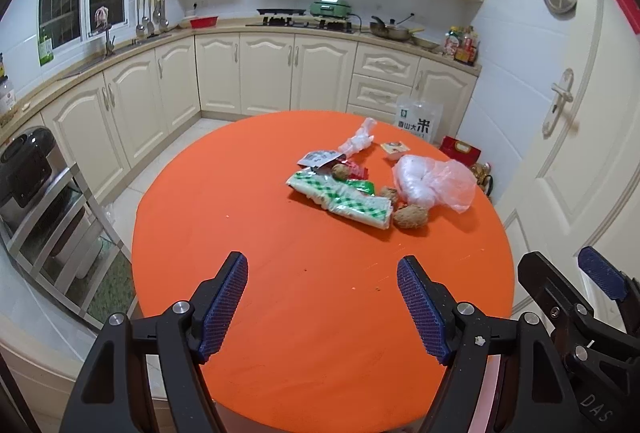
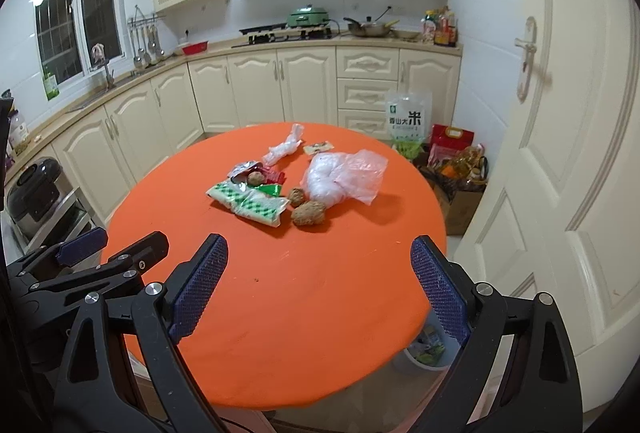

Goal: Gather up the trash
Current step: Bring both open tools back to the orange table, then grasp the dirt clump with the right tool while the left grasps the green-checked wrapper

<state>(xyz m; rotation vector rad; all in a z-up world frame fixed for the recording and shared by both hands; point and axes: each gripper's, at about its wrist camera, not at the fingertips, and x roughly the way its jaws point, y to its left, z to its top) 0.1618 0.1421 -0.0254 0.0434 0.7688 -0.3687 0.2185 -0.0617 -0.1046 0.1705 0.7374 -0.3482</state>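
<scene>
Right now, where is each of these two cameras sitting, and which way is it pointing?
Left wrist view: mounted on the left gripper, looking forward and down over the orange table at the trash pile; its own open jaws show, with the right gripper at the right edge.
Right wrist view: mounted on the right gripper, facing the same way; its own open jaws show, with the left gripper at the left edge.
Shared: table, green checked wrapper, clear plastic bag, kitchen cabinets behind.
</scene>
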